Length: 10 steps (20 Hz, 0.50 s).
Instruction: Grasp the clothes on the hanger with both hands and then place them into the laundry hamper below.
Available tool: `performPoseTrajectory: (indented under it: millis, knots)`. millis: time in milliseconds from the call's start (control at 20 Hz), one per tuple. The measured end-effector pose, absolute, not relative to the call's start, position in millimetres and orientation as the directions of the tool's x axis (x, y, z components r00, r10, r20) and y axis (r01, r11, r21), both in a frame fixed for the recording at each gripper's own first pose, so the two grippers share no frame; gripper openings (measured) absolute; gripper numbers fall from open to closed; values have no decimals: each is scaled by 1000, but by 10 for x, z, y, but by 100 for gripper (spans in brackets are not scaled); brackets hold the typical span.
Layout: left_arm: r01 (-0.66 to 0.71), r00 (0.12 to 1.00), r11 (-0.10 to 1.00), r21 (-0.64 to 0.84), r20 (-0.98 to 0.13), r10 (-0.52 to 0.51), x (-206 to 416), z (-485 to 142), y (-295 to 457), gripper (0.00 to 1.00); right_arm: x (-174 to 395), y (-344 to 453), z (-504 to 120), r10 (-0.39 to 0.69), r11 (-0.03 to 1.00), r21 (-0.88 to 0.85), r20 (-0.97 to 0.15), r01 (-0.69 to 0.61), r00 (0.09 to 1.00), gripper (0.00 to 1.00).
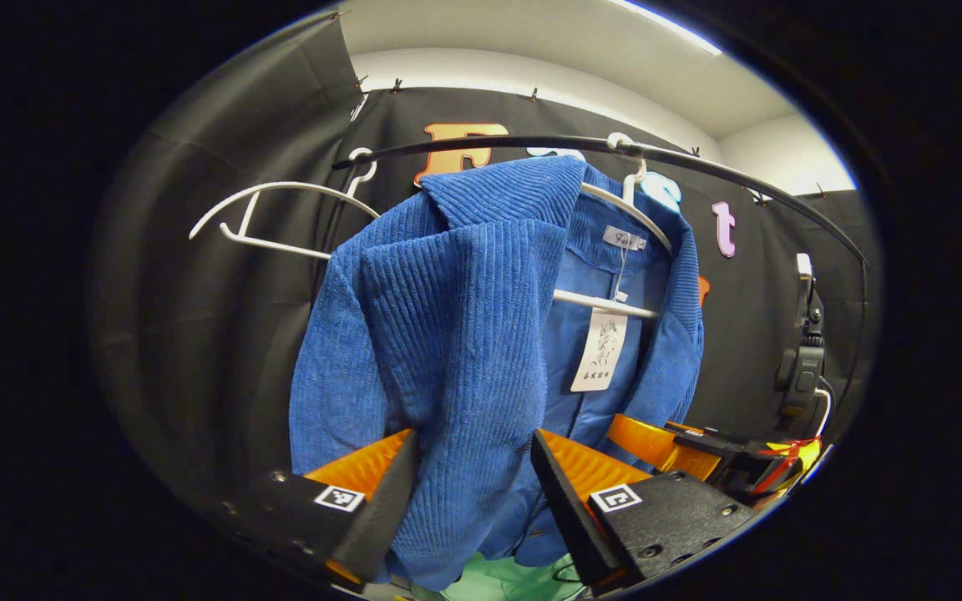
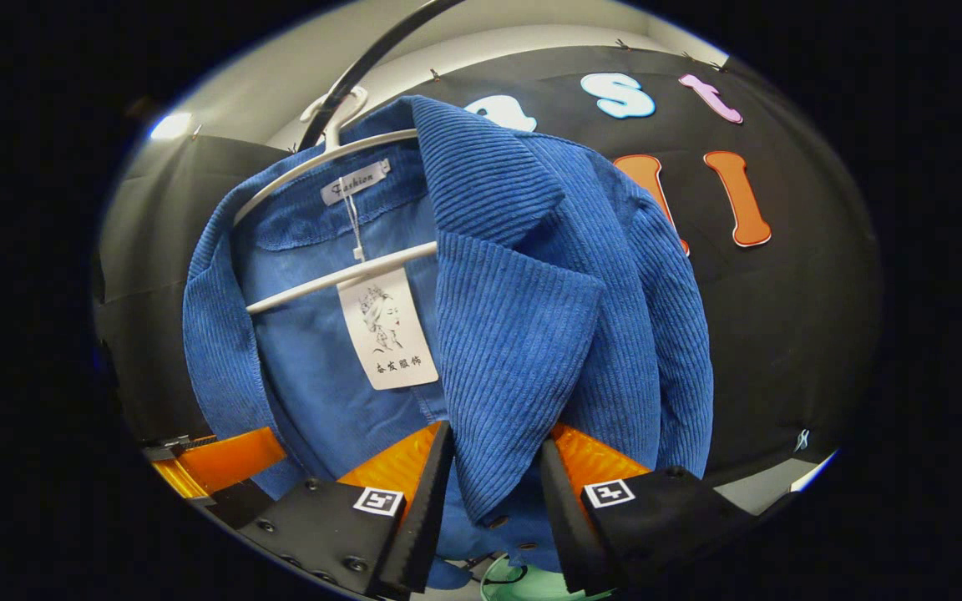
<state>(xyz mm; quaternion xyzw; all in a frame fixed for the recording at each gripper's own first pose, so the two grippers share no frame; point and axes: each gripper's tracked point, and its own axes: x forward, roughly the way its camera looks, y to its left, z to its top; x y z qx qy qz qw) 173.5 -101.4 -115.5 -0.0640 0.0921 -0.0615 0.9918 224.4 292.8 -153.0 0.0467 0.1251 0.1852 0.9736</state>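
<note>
Black cloth walls the booth behind a curved dark rail (image 1: 531, 146), where a blue corduroy jacket (image 1: 448, 334) hangs on a white hanger (image 1: 615, 305), a paper tag (image 1: 599, 351) dangling at its open front. Seen in the left gripper view, a second, bare white hanger (image 1: 272, 217) hangs to one side of the jacket, and the left gripper (image 1: 474, 492) has its fingers set on either side of one front panel low down, the ribbed cloth running between them; the jaws stand fairly narrow, though whether both fingers already press the fabric cannot be told. A strip of pale green below, probably the laundry hamper (image 1: 498, 584), shows under the hem, and the other gripper's body sits low at that view's far side.

From the right gripper view, the jacket (image 2: 514, 317) fills the middle with its lapel folded forward, and the right gripper (image 2: 489, 492) straddles the opposite front panel in the same way, gap narrow, contact again unclear. The green rim (image 2: 531, 584) lies directly beneath.

Risk from here: pulling straight down with the collar hooked over the hanger (image 2: 339, 275) could drag the hanger off the rail (image 2: 364, 67) or let thin folds slip free of one grip, dropping the jacket lopsided past the hamper.
</note>
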Motion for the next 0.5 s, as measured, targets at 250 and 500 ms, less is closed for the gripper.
performPoseTrajectory:
  millis: [250, 500]
  knots:
    - [128, 974, 983, -135, -172, -150, 1790, -1215, -897, 18, 2278, 2633, -1419, 373, 916, 236, -210, -323, 904, 16]
    - [145, 974, 973, -182, -147, -172, 1706, -1065, -852, 4, 2198, 2400, -1217, 420, 877, 342, -208, -336, 884, 7]
